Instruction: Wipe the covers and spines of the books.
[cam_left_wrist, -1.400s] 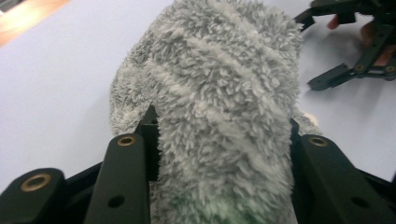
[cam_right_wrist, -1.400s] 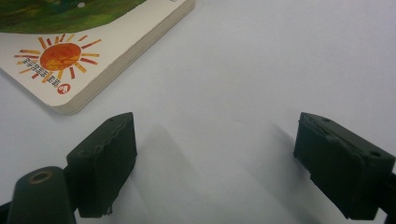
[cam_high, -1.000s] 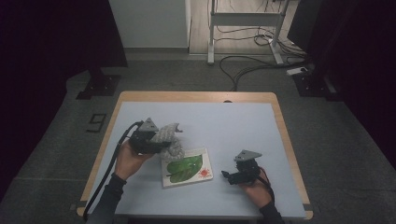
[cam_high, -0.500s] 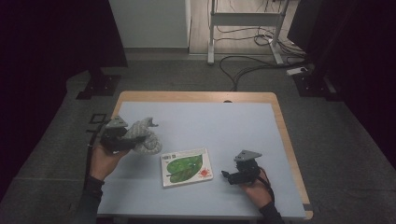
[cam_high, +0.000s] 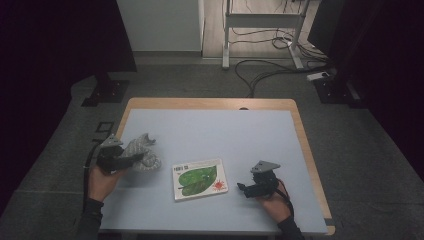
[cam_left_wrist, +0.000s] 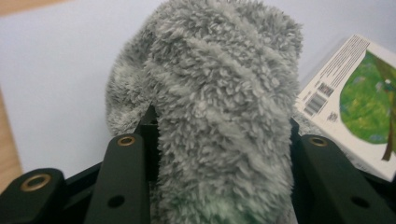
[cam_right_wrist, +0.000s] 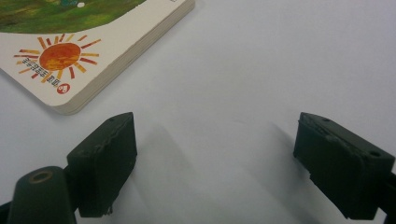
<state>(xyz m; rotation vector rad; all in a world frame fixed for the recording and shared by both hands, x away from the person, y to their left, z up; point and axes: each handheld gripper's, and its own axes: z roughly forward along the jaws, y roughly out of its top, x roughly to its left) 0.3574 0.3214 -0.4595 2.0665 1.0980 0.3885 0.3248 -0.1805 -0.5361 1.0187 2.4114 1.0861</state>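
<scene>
From where I stand, the worktop (cam_high: 210, 130) has bare room at 9 o'clock, so the fuzzy grey plush (cam_high: 141, 154) is best carried low with a firm squeeze. The left tongs (cam_high: 131, 159) pinch it at the worktop's left edge; the right tongs (cam_high: 242, 188) sit spread, the picture book (cam_high: 199, 178) at their 10 o'clock.

Picture book (cam_high: 199, 178) flat on pale blue worktop (cam_high: 215, 130), leaf and sun cover up. Cables (cam_high: 260, 75) on grey carpet (cam_high: 200, 80) beyond.
</scene>
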